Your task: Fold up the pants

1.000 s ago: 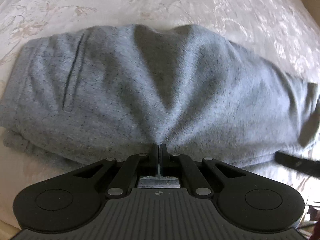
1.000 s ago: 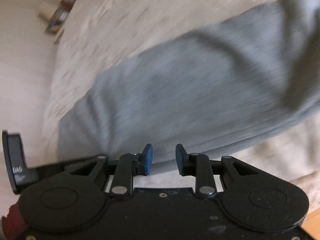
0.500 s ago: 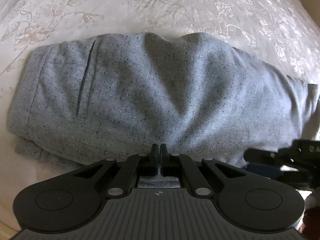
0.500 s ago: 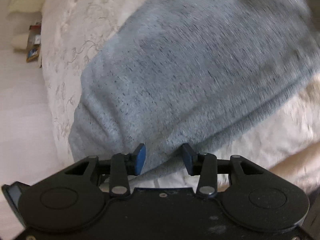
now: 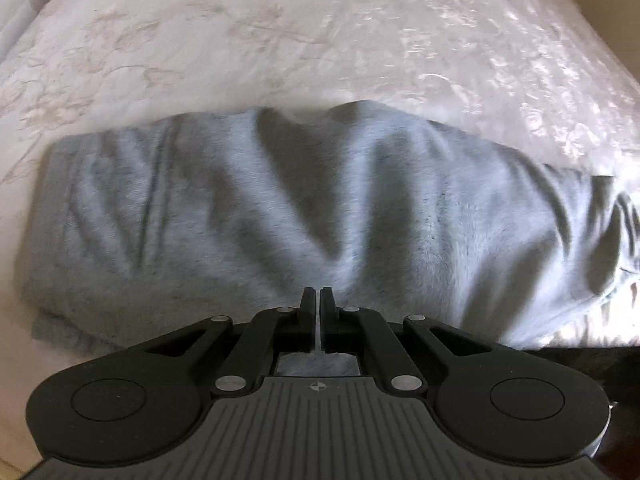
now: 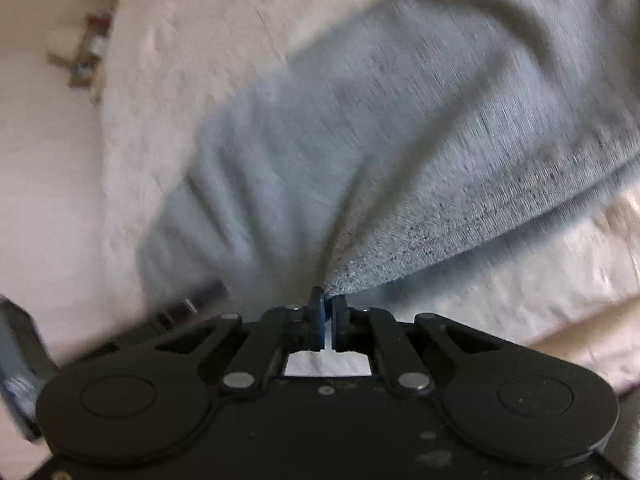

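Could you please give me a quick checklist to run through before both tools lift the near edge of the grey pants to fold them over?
1. Left tool shut on the pants, cloth puckering toward its tips: ok.
2. Right tool, whose jaws have just been closing, now pinches the pants' edge: ok.
3. How many layers each tool holds: cannot tell.
4. Pants lie smooth: not ok, deep creases fan out from both grips.
5. Bedspread beyond the pants bare for the fold: ok.
6. Bedspread not caught in either grip: cannot tell.
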Motion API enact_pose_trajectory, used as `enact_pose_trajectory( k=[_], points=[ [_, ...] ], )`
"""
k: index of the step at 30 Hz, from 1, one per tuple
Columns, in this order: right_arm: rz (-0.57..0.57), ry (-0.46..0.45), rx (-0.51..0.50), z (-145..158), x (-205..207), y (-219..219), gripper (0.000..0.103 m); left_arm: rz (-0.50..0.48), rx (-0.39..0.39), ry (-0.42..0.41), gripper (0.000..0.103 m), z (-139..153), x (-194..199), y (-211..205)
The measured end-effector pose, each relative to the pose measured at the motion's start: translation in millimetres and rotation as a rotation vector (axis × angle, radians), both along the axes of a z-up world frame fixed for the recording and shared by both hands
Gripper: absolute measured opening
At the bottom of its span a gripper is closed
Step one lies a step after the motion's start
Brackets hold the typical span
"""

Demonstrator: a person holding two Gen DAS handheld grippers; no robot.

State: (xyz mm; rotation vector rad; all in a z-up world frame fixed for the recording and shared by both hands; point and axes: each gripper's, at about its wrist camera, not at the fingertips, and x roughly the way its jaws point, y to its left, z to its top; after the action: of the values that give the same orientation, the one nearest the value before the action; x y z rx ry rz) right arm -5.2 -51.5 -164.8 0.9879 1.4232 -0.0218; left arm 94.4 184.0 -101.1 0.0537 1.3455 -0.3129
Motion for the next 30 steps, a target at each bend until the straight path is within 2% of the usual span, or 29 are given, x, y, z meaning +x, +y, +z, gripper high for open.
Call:
enact_pose_trajectory(
  k=[3,7,9,11,14,16,20,24,28,30],
  points=[
    [-0.006,0.021,0.009,-13,0,0,0.004,-0.036,-0.008,0.027,0.003,-10,-3,-17],
    [0.029,-0.069,0.007,10,-2,-16,0.02,-0.053,0.008,0.073,0.003,-29,-9,-37],
    [0.0,-0.124,-0.019,26,-15,-39,0.02,-0.048,0.038,0.109,0.003,-42,-11,-41],
    [-0.073,-0.164,-0.064,39,-31,-74,0.02,-0.044,0.066,0.103,0.003,-42,-14,-45],
    [-0.209,-0.173,-0.177,51,-61,-140,0.021,-0.045,0.076,0.066,0.003,-30,-16,-61],
    [-0.289,-0.162,-0.287,54,-82,-188,0.021,-0.049,0.083,0.025,0.003,-19,-21,-77],
    [-0.359,-0.117,-0.519,51,-115,-277,0.022,-0.039,0.058,0.0,0.003,-10,-31,-116],
    [-0.336,-0.098,-0.69,46,-134,-341,0.036,-0.013,0.039,0.013,0.003,-15,-45,-140],
    [-0.254,-0.132,-0.78,39,-128,-386,0.037,0.029,0.08,0.026,0.003,-34,-53,-139],
    [-0.217,-0.159,-0.788,33,-123,-397,0.037,0.061,0.11,0.044,0.003,-46,-54,-140]
  ],
)
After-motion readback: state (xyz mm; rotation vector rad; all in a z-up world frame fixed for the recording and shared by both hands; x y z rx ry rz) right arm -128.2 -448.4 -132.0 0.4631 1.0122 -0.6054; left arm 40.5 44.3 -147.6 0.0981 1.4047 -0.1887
